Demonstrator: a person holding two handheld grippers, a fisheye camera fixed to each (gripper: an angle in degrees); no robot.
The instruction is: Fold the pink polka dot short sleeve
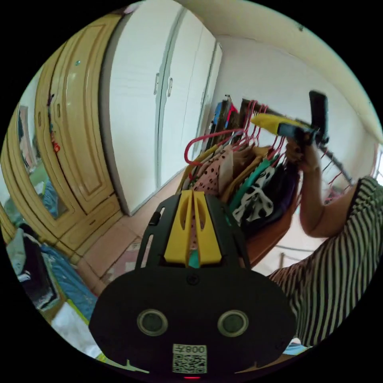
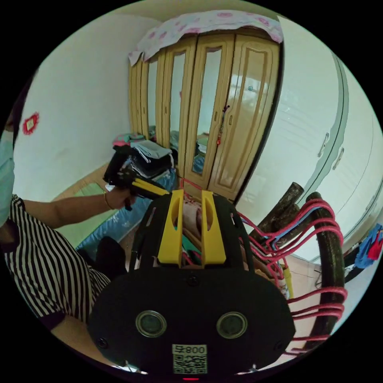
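Left gripper view: my left claw pinches pink polka dot short sleeve; light, limp; take shoulders. Right claw slightly parted, hold unclear.

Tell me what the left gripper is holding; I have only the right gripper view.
Observer: The left gripper is closed on a pink fabric garment with dark polka dots.
Operator: Say what it hangs on.
Observer: A pink wire hanger, at the near end of the row of clothes.
Operator: Name its neighbours.
Observer: A green fabric garment and a black-and-white blotched one hang just behind it.
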